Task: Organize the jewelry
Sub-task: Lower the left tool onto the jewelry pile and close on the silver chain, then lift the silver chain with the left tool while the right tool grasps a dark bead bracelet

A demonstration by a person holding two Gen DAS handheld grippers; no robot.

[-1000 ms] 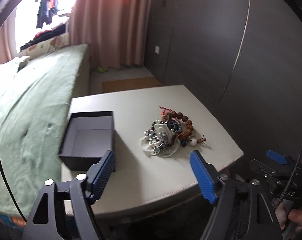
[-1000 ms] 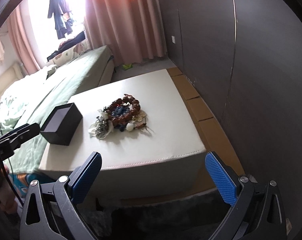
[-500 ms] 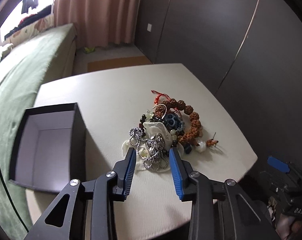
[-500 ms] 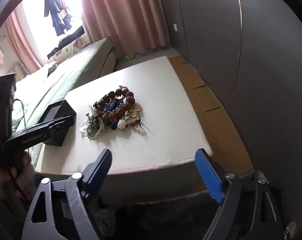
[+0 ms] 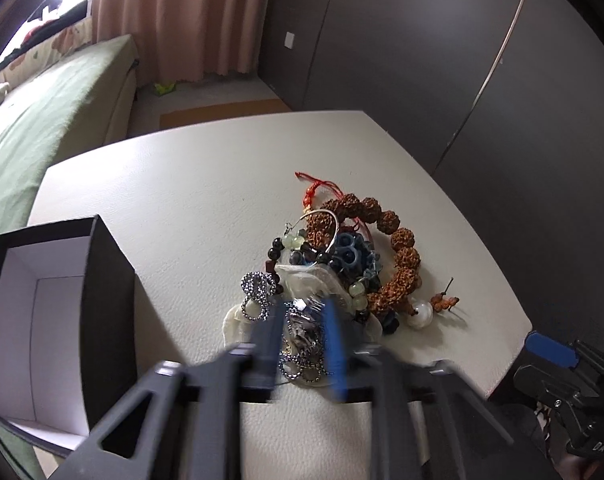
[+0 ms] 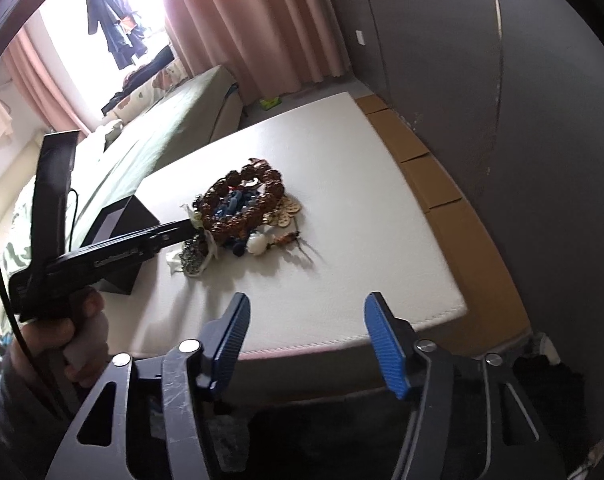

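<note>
Pushed forward into the jewelry pile [image 5: 333, 276] since half a second back: left gripper [image 5: 303, 334], blue pads narrowed around the silver ball chain [image 5: 298, 344], seemingly clamped on it, though blurred. Lying mid-top on the white ottoman [image 6: 341, 184], that pile. Beside it, well clear of the tips, open black box [image 5: 62, 316]. Crowding the chain: brown seed bracelet [image 5: 385, 256], white cloth pouch [image 5: 309, 284], white bead [image 5: 419, 314]. Hanging back off the near edge, spread wide and empty, right gripper [image 6: 305, 332].
</note>
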